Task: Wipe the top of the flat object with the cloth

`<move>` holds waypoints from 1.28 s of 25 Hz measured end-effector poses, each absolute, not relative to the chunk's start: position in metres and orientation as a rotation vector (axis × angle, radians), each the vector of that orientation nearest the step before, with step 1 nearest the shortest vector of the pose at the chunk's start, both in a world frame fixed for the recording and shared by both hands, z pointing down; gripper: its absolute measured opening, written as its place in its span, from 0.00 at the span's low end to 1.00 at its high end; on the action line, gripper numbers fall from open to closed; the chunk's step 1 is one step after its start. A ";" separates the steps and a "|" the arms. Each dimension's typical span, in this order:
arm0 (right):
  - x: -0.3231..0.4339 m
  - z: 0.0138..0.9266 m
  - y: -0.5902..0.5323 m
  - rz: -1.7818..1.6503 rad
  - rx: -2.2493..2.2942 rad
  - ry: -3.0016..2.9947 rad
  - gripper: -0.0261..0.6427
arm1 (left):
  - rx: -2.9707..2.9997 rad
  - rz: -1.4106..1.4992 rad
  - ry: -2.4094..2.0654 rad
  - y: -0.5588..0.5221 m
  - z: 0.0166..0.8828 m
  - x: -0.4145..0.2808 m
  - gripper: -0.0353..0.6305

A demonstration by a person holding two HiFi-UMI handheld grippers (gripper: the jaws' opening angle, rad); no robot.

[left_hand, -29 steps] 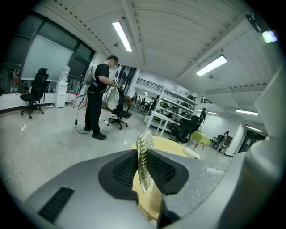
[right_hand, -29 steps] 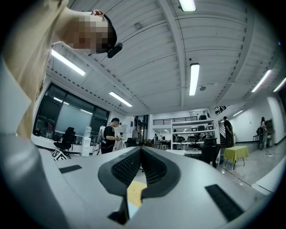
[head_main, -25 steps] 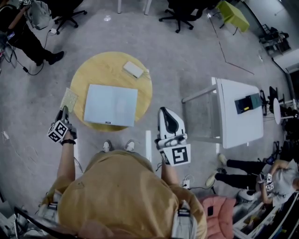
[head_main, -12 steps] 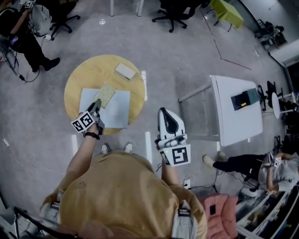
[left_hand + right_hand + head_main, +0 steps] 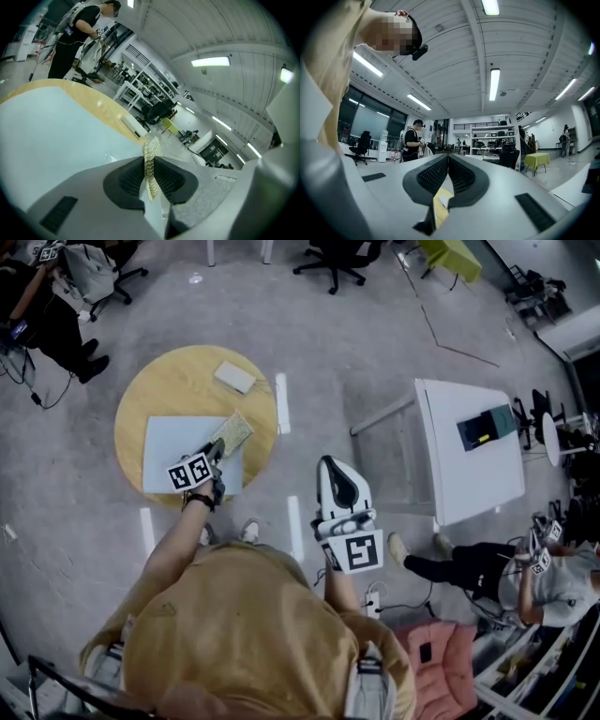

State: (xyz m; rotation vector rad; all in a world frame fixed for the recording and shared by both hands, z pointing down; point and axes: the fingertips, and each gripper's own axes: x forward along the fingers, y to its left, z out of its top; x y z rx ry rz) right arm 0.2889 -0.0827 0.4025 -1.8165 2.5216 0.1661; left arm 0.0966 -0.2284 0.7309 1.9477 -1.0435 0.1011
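Observation:
A pale blue flat object point(image 5: 169, 451) lies on the round wooden table point(image 5: 178, 381). My left gripper point(image 5: 217, 447) is over its far right corner, shut on a yellow-green textured cloth point(image 5: 232, 433) that rests on that corner and partly over the wood. In the left gripper view the cloth point(image 5: 149, 164) stands pinched between the two dark pads, with the flat object point(image 5: 51, 136) spreading below and to the left. My right gripper point(image 5: 336, 468) is held near my body, off the table. It is shut on nothing and points out into the room point(image 5: 448, 161).
A small white box point(image 5: 233, 377) lies on the table's far side. A white rectangular table point(image 5: 473, 465) stands to the right. Office chairs point(image 5: 328, 254) are at the back. One person point(image 5: 52, 310) stands at the far left, and another point(image 5: 506, 568) sits at the right.
My left gripper has carried the cloth from beside the table's left edge onto the flat object and across it to the right. The right gripper has stayed still.

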 end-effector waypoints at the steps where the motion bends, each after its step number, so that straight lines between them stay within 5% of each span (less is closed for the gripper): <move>1: 0.292 0.404 -0.082 0.169 -1.819 2.524 0.04 | 1.943 0.124 -1.047 -0.228 0.737 0.100 0.15; 13: 0.292 0.411 -0.088 0.164 -1.796 2.553 0.04 | 1.956 0.261 -1.151 -0.233 0.755 0.084 0.15; 32: 0.234 0.389 -0.105 0.206 -1.760 2.552 0.04 | 1.854 0.216 -1.376 -0.258 0.746 -0.071 0.15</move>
